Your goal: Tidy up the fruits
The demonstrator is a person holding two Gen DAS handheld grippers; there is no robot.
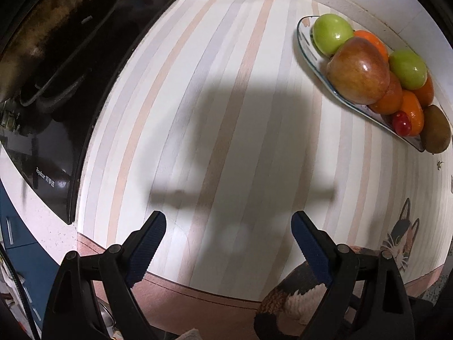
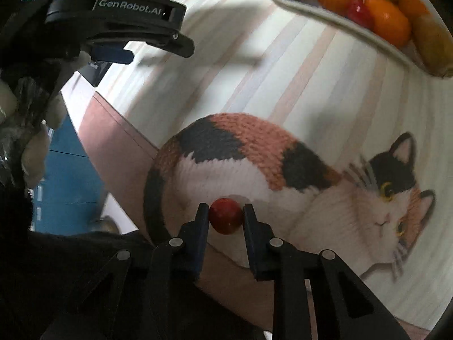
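In the right wrist view a small round red fruit [image 2: 226, 216] sits pinched between the two fingertips of my right gripper [image 2: 226, 215], which is shut on it above the cat picture [image 2: 283, 175] of the mat. A glass plate [image 1: 310, 56] at the upper right of the left wrist view holds two green apples [image 1: 331, 32], a big red-yellow apple [image 1: 358, 70], several oranges [image 1: 412, 113], a small red fruit [image 1: 401, 123] and a kiwi [image 1: 436, 130]. My left gripper [image 1: 228, 221] hangs open over the bare striped mat, nothing between its fingers. The same plate [image 2: 297, 2] shows in the right wrist view.
A black stove top [image 1: 53, 130] with a dark pan [image 1: 51, 28] lies left of the striped mat [image 1: 215, 85]. A white wall ledge [image 1: 368, 2] runs behind the plate. Blue cabinet fronts [image 2: 68, 170] lie below the counter edge. The other gripper's body [image 2: 119, 22] and a hand [image 2: 34, 147] show at upper left.
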